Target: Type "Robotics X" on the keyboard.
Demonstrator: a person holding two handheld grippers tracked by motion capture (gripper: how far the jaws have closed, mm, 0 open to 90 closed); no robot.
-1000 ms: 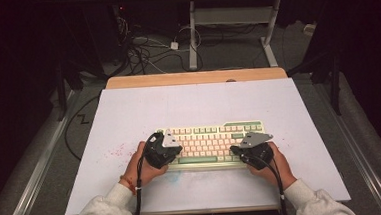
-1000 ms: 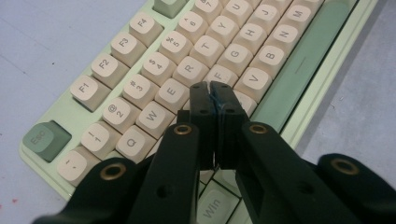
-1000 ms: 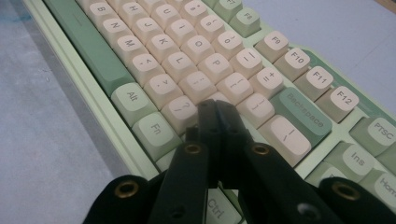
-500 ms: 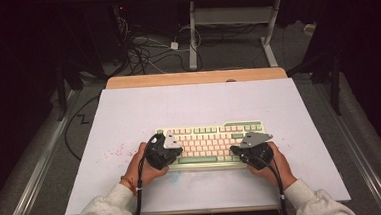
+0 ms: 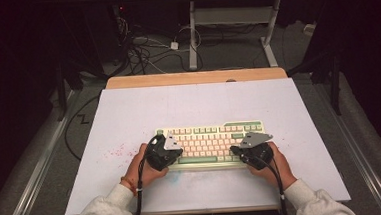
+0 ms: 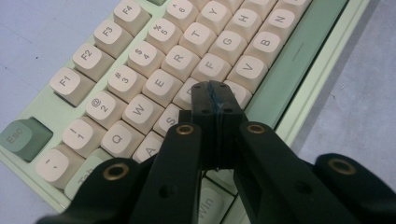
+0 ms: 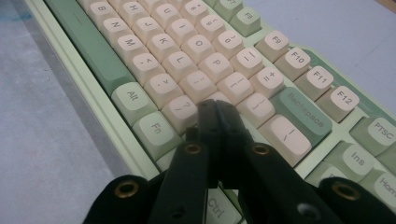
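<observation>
Keyboard (image 5: 211,142), pale green with cream keys and a green space bar, lies flat on the white table top (image 5: 193,105), toward its 6 o'clock edge and roughly centred. The left gripper (image 5: 169,150) sits over the keyboard's 9 o'clock end; in the left gripper view its jaws are clenched together with nothing between them, tips over the keys around D and C. The right gripper (image 5: 246,149) sits over the 3 o'clock end, jaws likewise pressed together and empty, tips just over the keys near the question mark. Each is held by a hand in a light sleeve coming in from 6 o'clock. Faint red specks mark the table top at 9 o'clock of the keyboard. A wooden strip (image 5: 196,77) borders the table at 12 o'clock. Beyond it, the dark room shows grey floor, tangled cables (image 5: 145,50) and white desk legs (image 5: 192,37).
</observation>
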